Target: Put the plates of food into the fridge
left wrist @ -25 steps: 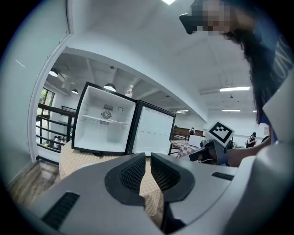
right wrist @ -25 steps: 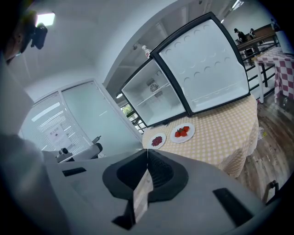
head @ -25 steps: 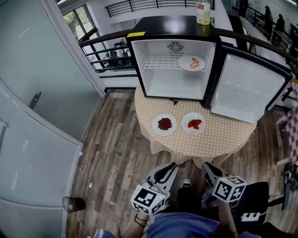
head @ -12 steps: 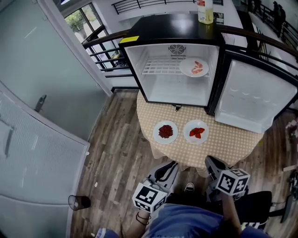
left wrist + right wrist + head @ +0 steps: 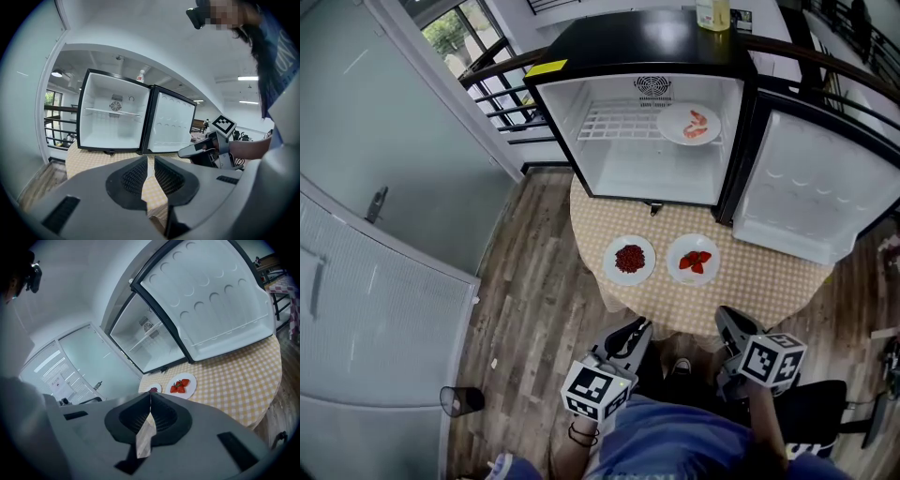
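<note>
Moved: jaws of left gripper (image 5: 625,336) were opening to a narrow slit, nothing between them; plates stayed put.
Plates: strawberry plate (image 5: 693,260) and berry plate (image 5: 629,259) sat side by side on worktop (image 5: 759,277), at 6 o'clock of fridge (image 5: 628,42).
Inside: third plate (image 5: 689,124) lay on the shelf, toward 2 o'clock.
Right gripper (image 5: 733,323): jaws together, empty.

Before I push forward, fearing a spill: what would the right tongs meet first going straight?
Likely the plate of dark red food, just beyond the right tongs; the strawberry plate lies right of that line. Depth is unclear.
</note>
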`<state>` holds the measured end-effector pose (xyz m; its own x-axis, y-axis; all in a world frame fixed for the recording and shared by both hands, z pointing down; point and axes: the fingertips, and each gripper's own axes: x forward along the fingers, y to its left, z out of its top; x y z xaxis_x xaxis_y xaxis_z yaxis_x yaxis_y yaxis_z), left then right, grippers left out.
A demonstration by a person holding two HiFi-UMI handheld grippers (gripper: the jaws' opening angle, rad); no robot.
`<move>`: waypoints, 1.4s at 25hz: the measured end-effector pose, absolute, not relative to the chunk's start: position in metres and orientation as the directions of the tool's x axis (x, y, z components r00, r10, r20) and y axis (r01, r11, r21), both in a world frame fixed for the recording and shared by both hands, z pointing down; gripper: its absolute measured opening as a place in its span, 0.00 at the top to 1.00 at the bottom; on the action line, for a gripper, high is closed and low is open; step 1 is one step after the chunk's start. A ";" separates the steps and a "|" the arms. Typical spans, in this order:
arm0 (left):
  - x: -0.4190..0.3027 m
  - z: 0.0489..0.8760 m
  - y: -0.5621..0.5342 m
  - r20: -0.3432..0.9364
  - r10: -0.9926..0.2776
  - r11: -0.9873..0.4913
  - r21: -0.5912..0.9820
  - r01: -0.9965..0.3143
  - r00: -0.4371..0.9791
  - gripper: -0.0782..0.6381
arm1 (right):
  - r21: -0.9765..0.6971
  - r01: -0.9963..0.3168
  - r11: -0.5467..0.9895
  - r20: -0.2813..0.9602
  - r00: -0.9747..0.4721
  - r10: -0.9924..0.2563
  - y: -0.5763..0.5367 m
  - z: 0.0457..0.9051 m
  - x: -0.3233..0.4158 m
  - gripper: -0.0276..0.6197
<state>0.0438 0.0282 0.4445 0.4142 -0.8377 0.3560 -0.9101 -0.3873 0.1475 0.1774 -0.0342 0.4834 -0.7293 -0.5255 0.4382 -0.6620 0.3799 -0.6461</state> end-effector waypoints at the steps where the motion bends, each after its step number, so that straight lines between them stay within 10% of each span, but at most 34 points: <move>1: 0.043 0.448 0.025 0.364 -0.831 -0.390 0.156 -0.907 0.420 0.83 | -0.648 -0.667 0.369 0.445 -0.724 -0.527 -0.035 0.486 0.179 0.93; 35: 0.040 0.653 -0.176 0.760 -0.264 -0.614 0.342 -0.712 0.593 0.66 | -0.460 -0.886 0.051 0.736 -0.414 -0.535 -0.149 0.647 0.183 0.93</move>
